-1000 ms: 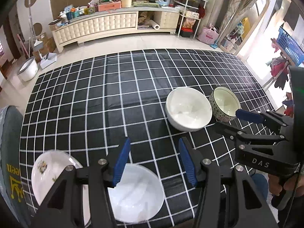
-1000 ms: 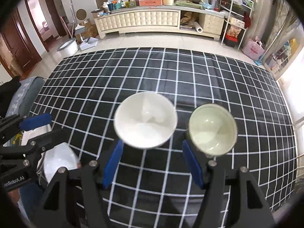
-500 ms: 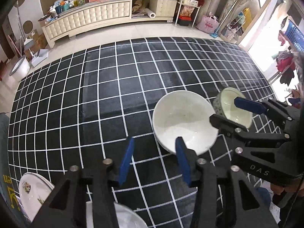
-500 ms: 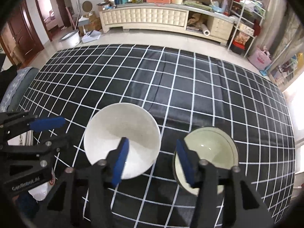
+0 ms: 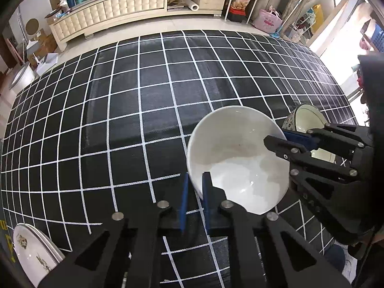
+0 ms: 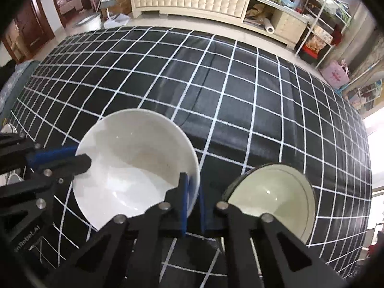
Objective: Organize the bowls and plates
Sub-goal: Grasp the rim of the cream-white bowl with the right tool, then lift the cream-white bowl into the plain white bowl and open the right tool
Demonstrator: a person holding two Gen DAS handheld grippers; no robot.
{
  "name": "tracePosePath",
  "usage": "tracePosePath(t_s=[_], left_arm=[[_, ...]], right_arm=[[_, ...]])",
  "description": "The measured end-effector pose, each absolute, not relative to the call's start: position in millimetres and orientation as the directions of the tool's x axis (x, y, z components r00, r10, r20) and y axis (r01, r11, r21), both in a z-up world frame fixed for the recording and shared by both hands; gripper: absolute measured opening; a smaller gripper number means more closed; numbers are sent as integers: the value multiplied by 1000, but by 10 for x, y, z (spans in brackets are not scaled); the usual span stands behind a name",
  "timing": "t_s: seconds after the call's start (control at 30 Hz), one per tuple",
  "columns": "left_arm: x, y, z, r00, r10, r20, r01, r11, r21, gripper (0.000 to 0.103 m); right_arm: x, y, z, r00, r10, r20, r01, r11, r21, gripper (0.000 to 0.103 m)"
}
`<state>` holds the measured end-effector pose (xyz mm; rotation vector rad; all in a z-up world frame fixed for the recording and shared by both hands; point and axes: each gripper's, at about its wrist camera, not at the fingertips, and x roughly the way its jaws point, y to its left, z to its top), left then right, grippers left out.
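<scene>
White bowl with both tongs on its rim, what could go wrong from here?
1. Both tongs, left and right, pinch only the thin rim of the white bowl; the left jaws are closing, so a lift now might slip.
2. The patterned bowl sits close beside it; a swing that way could knock it.
3. Uneven lifting could tilt the bowl.

Glossy white ceramic bowl [image 5: 236, 158], woven-textured black checked tablecloth [image 5: 144, 110], matt black plastic gripper [image 5: 194, 200] frame
</scene>
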<state>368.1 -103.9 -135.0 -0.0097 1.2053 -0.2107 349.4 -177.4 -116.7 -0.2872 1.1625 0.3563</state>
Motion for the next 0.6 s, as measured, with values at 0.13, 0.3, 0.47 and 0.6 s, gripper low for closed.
tracePosePath(t_s=[0.13, 0.3, 0.47, 0.6], left_arm=[[3677, -1039, -1349, 345, -159, -925, 149, 982, -113, 10], [3640, -1058, -1322, 351, -151, -924, 153, 983, -102, 9], [3533, -1016, -1170, 368, -162, -916, 152, 982, -112, 8], [3380, -925, -1008, 389, -156, -908, 151, 983, -104, 8]], right_arm=[[3480, -1821, -1155, 345, 142, -928, -383, 924, -1, 9], [3427, -1868, -1008, 362, 164, -918, -359, 933, 25, 8], [3334, -1818, -829, 382, 166, -909, -362, 932, 19, 8], [3215, -1729, -659, 392, 176, -903, -369, 929, 21, 8]])
